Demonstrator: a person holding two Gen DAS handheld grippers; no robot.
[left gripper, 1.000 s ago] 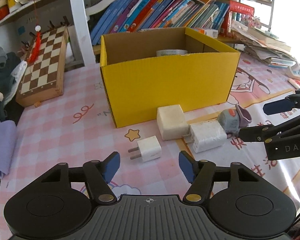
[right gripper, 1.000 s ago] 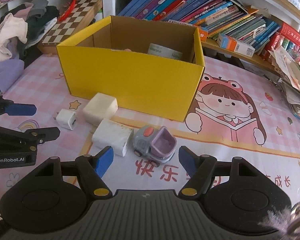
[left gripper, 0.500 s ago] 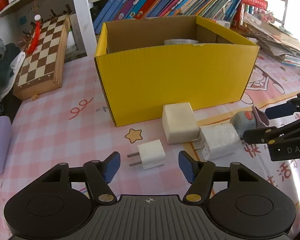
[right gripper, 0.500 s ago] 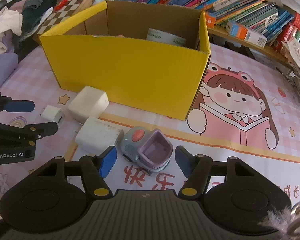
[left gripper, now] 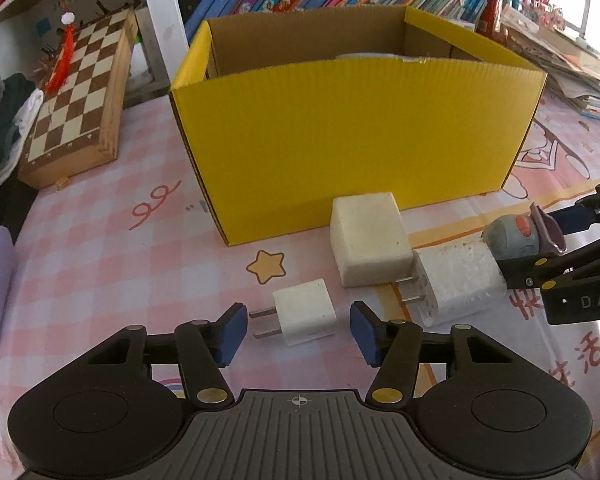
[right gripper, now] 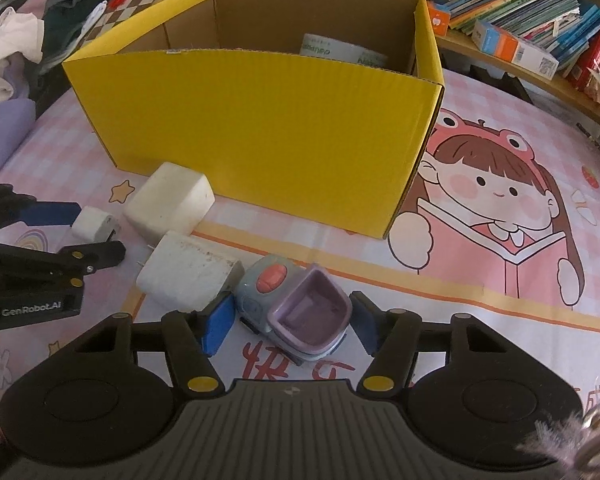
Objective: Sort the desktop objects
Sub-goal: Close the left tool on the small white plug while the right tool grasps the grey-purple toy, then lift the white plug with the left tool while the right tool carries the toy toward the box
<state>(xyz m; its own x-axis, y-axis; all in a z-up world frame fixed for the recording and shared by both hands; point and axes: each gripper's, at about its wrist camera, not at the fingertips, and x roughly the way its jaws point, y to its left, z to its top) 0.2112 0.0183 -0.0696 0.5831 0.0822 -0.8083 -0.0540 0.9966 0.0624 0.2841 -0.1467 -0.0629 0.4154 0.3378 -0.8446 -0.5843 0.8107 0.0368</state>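
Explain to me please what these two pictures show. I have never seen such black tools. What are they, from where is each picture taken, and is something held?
No robot is here: a person holds a two-finger gripper in each hand, and each carries a camera looking forward along its fingers. One picture comes from the left gripper, the other from the right gripper.

On the pink patterned tablecloth stands an open yellow cardboard box. Before it lie three white chargers: a small plug adapter, a large square charger and another charger, plus a grey and purple toy car.

Nothing is held yet. The left gripper is open around the small adapter, the right gripper open around the toy car. Books and a chessboard lie behind.
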